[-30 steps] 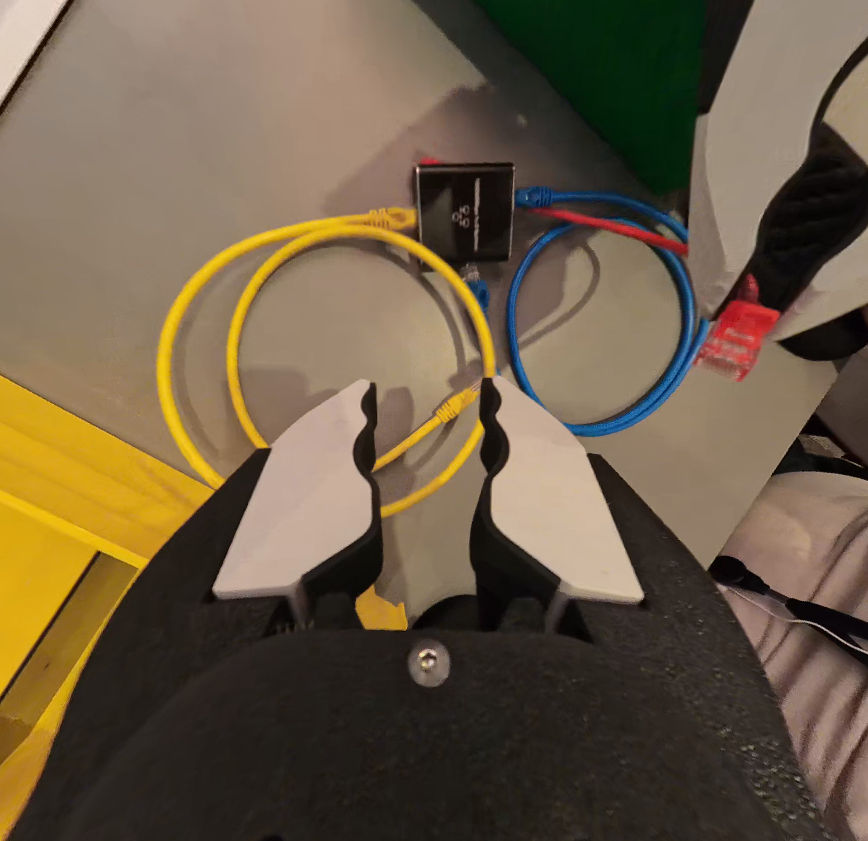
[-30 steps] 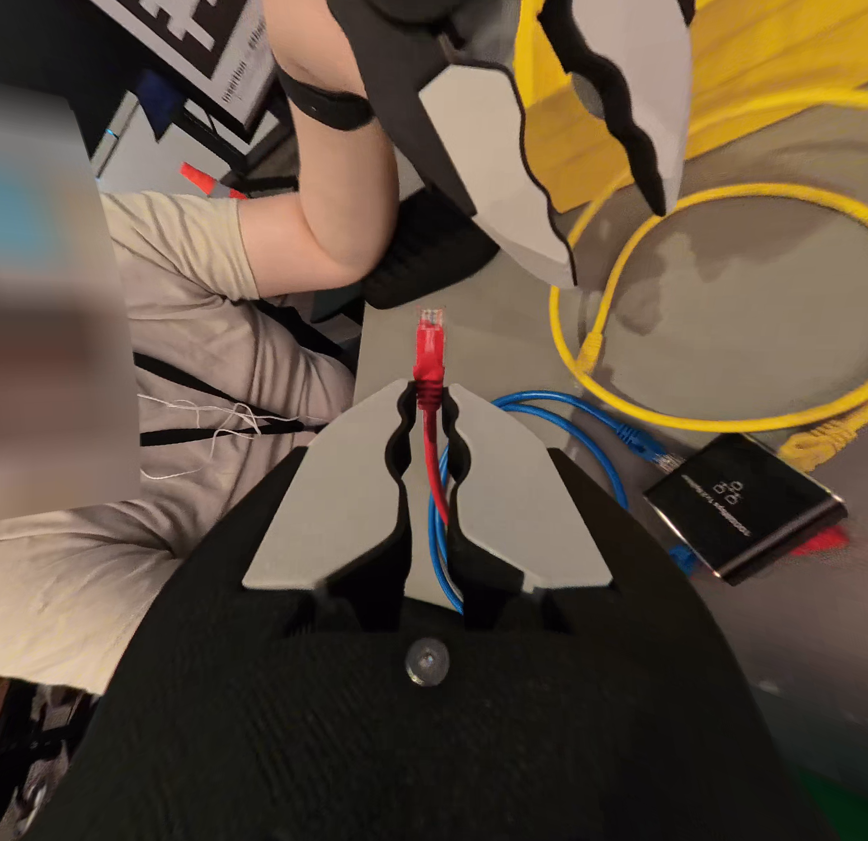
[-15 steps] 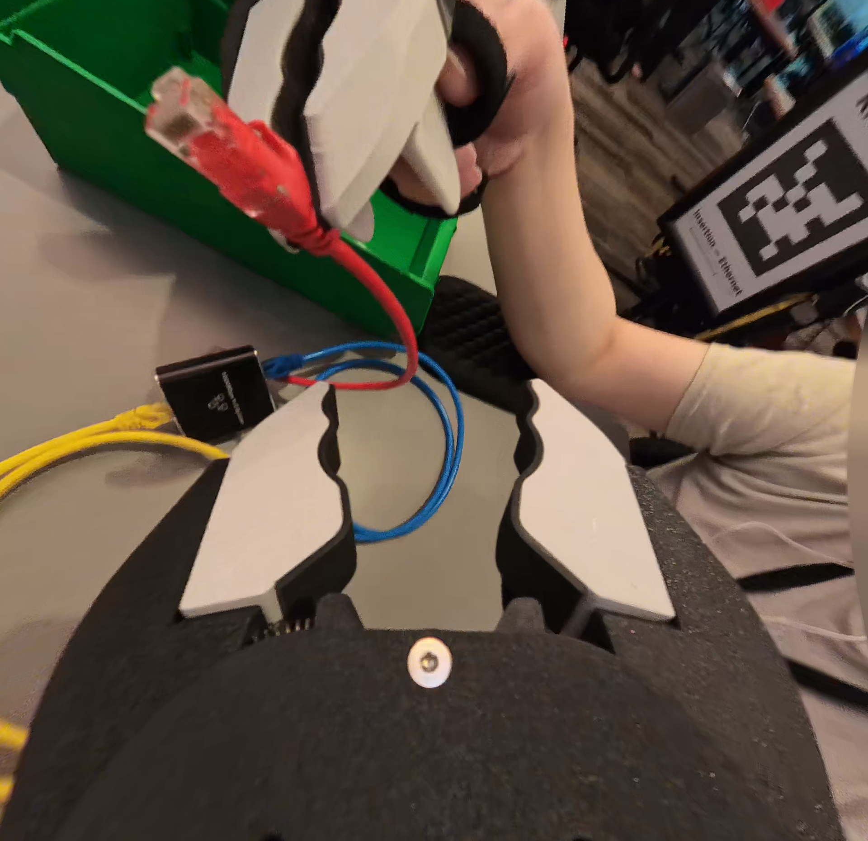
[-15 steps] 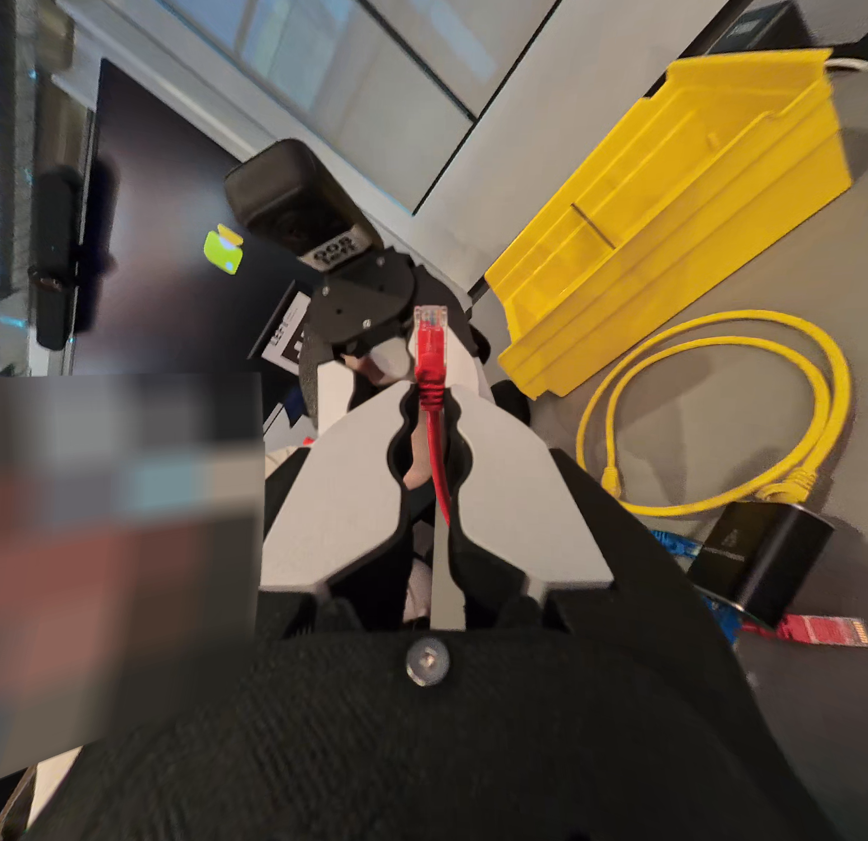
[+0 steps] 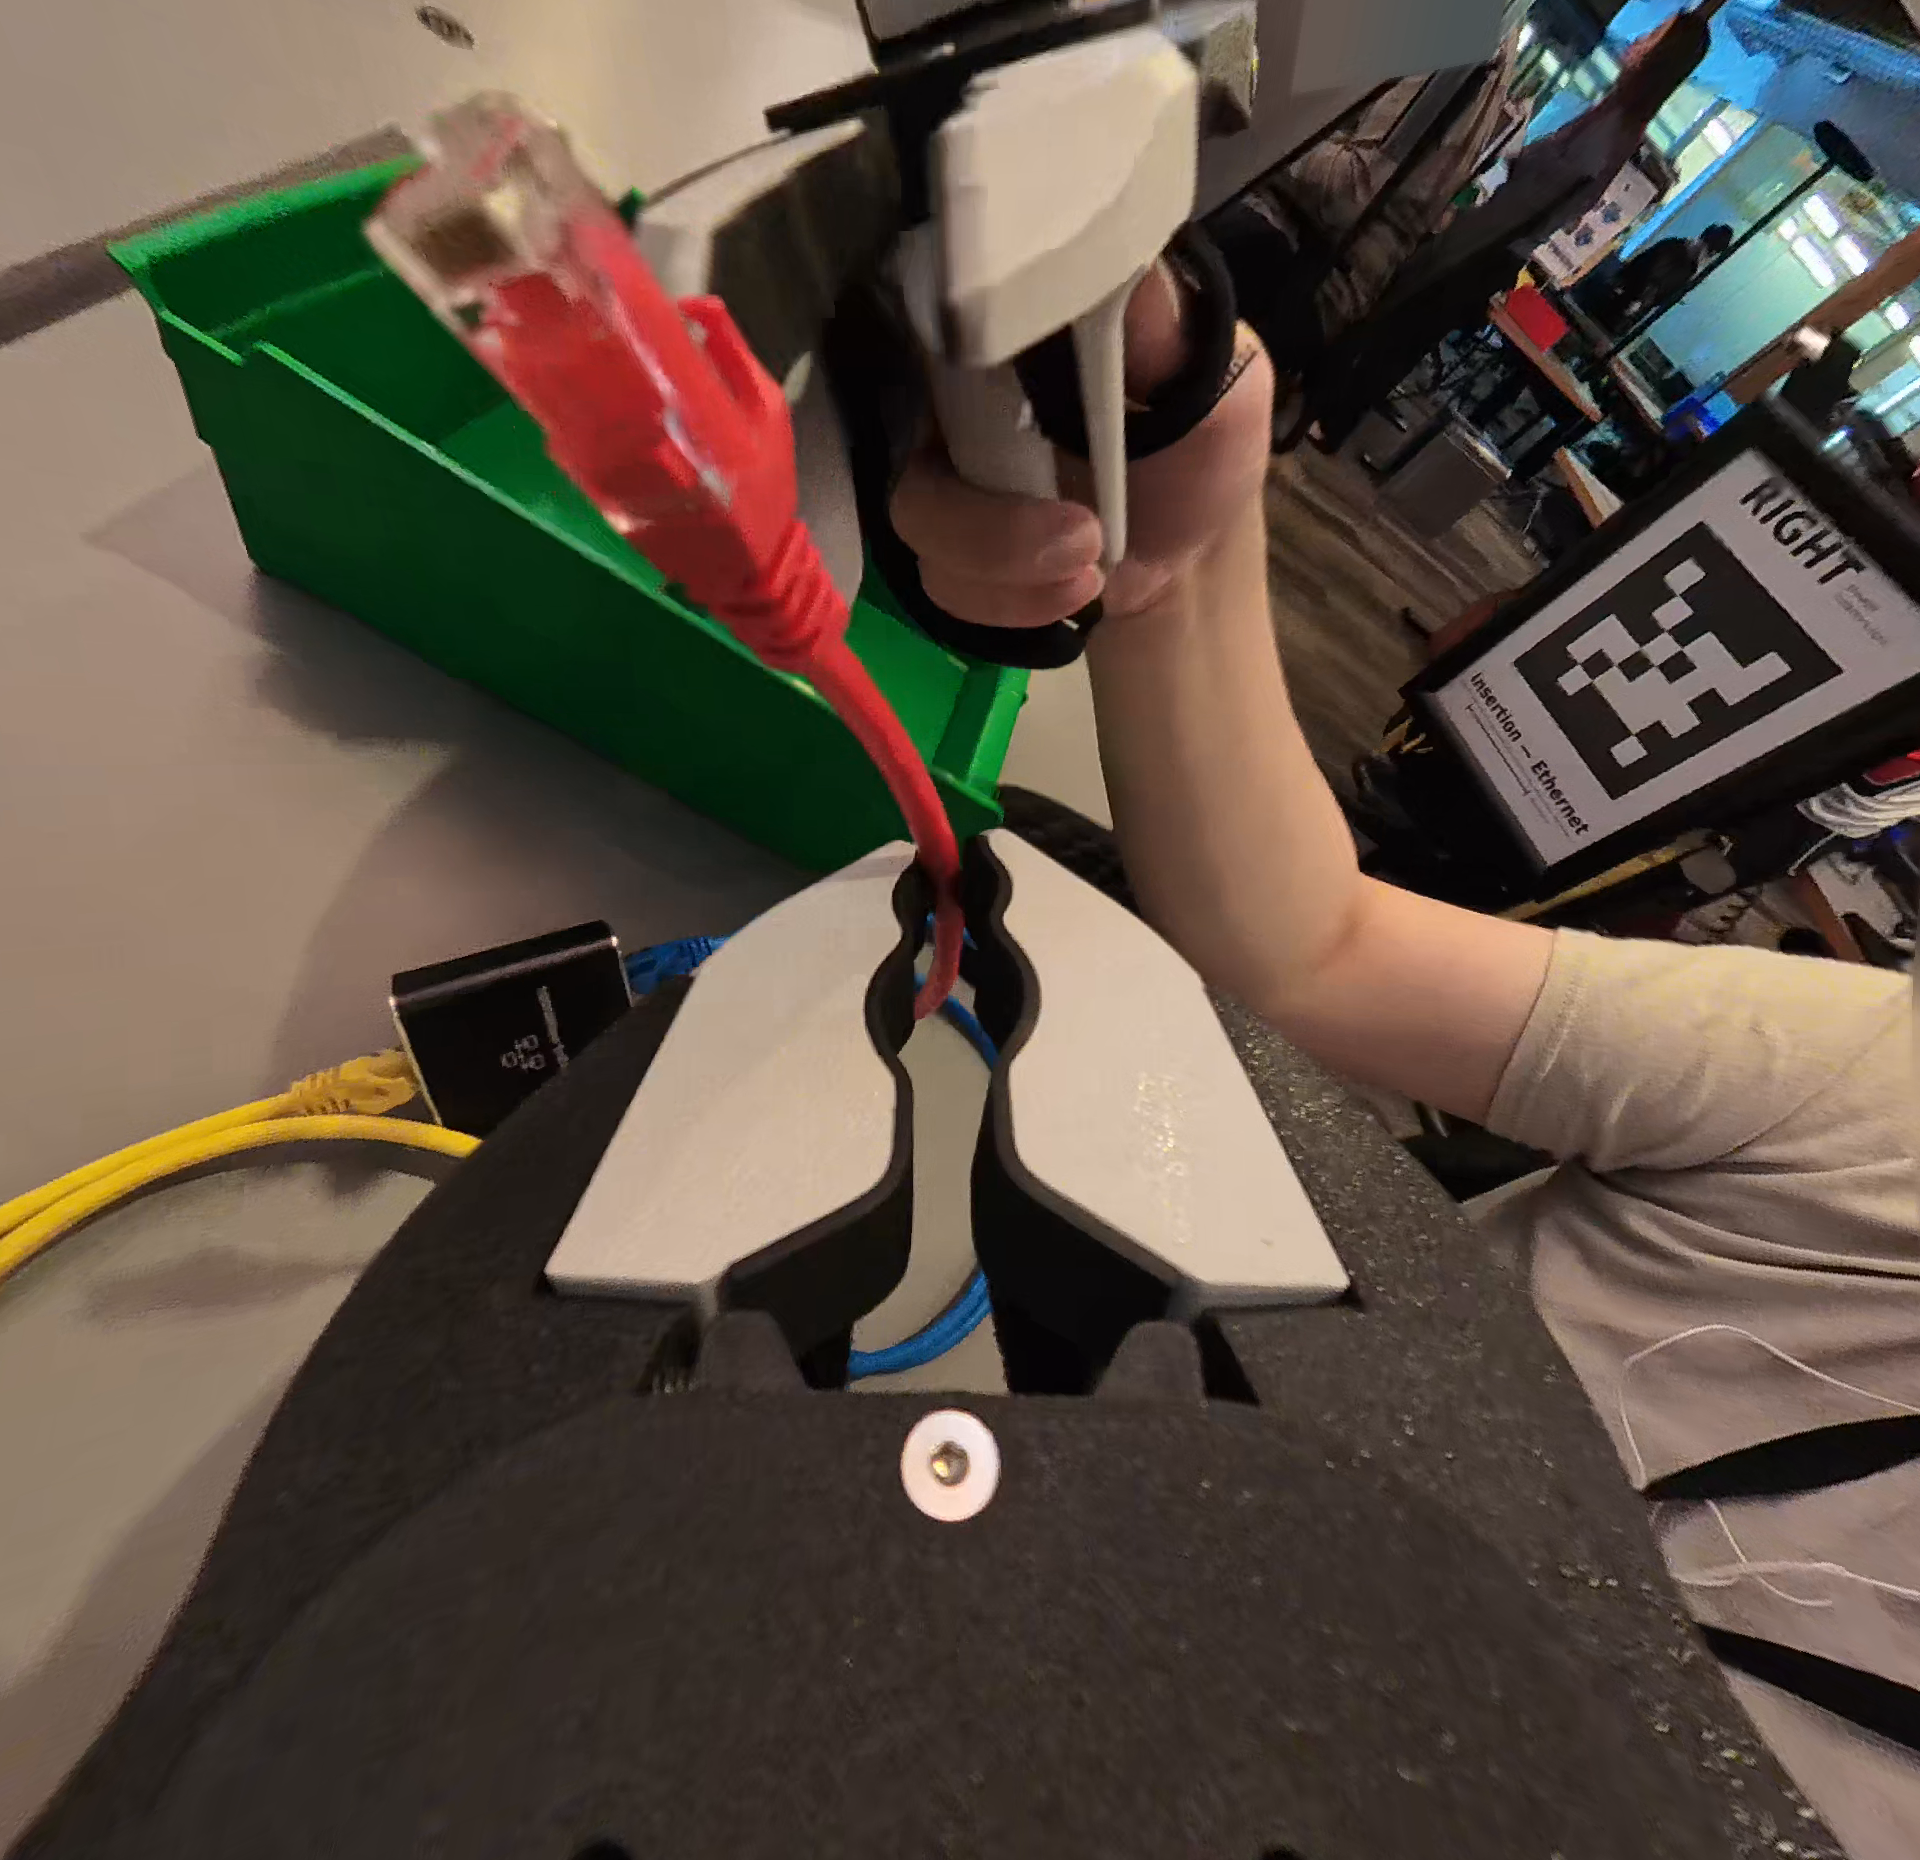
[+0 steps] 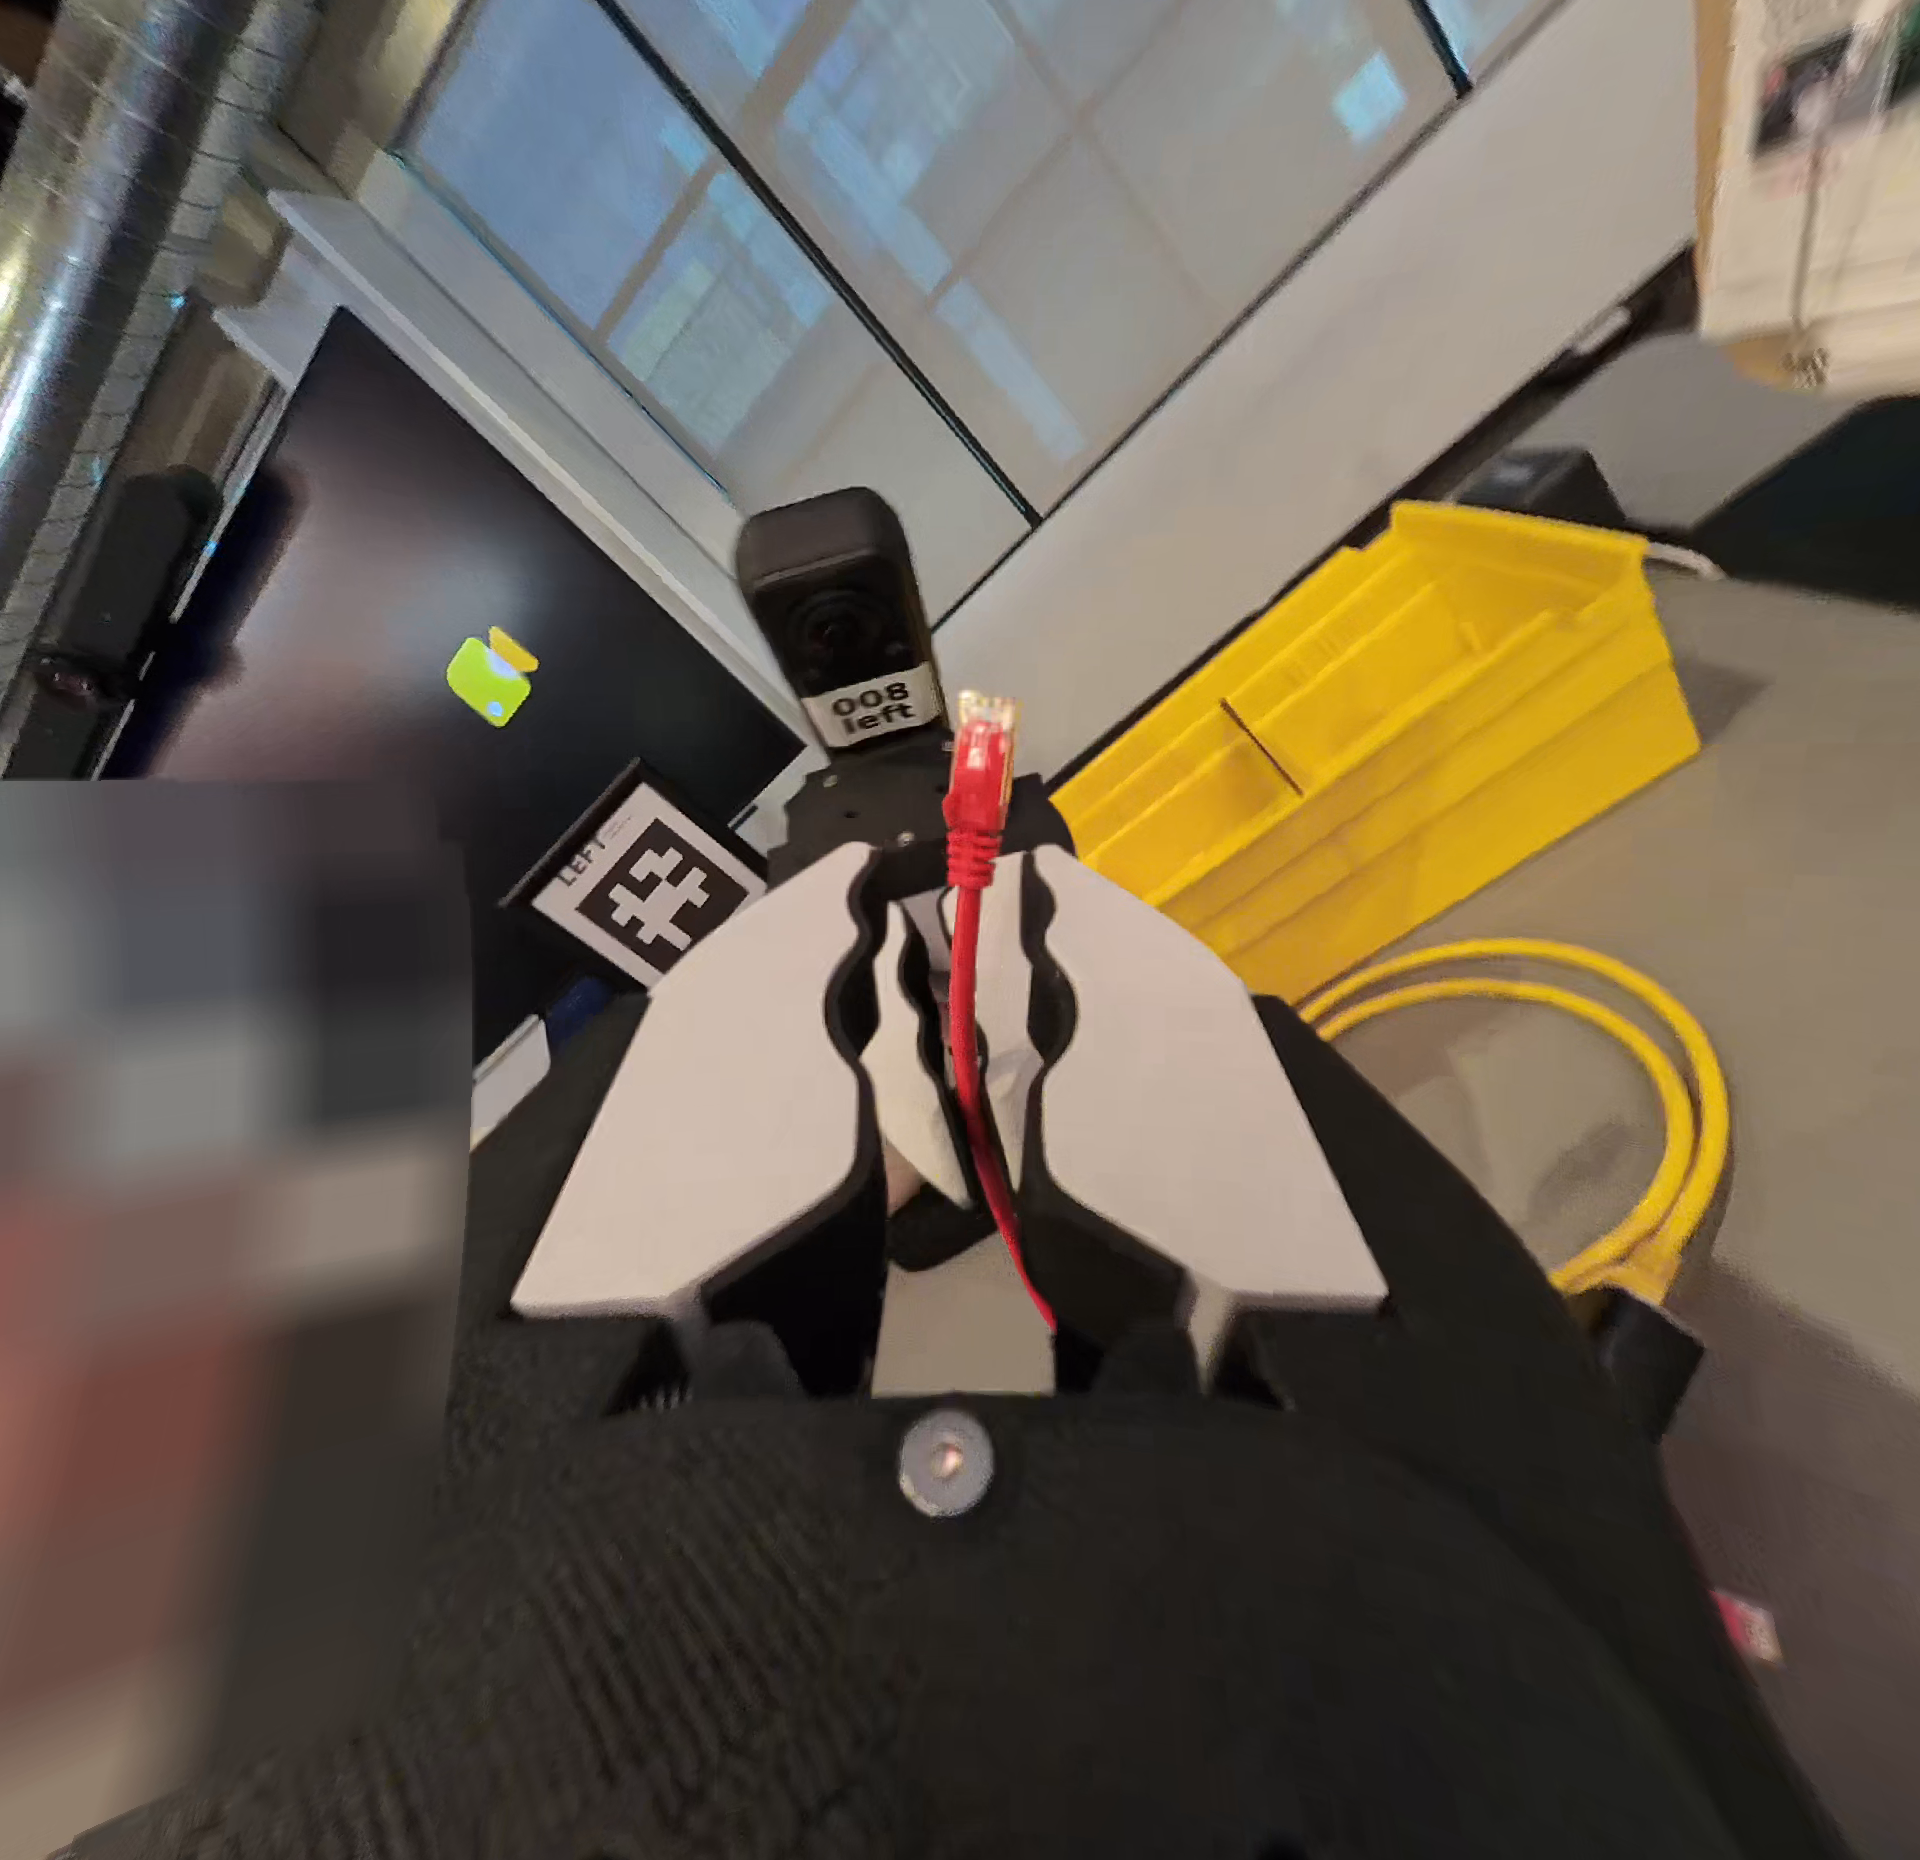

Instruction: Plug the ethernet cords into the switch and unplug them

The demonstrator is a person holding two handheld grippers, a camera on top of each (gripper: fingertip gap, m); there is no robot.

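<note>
1. Nearest us, the left tool (image 5: 940, 865) has its grey fingers pinched on the thin red ethernet cord (image 5: 883, 730), above and to the right of the small black box-shaped switch (image 5: 509, 1021).
2. The cord's clear-tipped red plug (image 5: 582, 356) stands free in the air, high above the switch and plugged into nothing.
3. The right tool (image 6: 951, 865) has its jaws standing apart, wider than the cord running between them, so we judge it has let go and the left tool alone carries the cord.
4. We read the step as a hand-over, to get a better hold before plugging in. Next, the plug must be gripped just behind its boot, turned to face a free port, and lowered to the switch, which may need steadying.
5. The switch lies flat on the grey bench (image 5: 208, 771). A looped yellow cord (image 5: 208, 1145) enters its left side, and a blue cord (image 5: 675, 953) enters its right side.
6. Beyond the switch sits a green plastic bin (image 5: 520, 584). We see nothing in the part of it that shows.
7. On the yellow cord's side of the switch, farther off, sits a yellow plastic bin (image 6: 1403, 750) with a divider. Its visible compartments show nothing inside.
</note>
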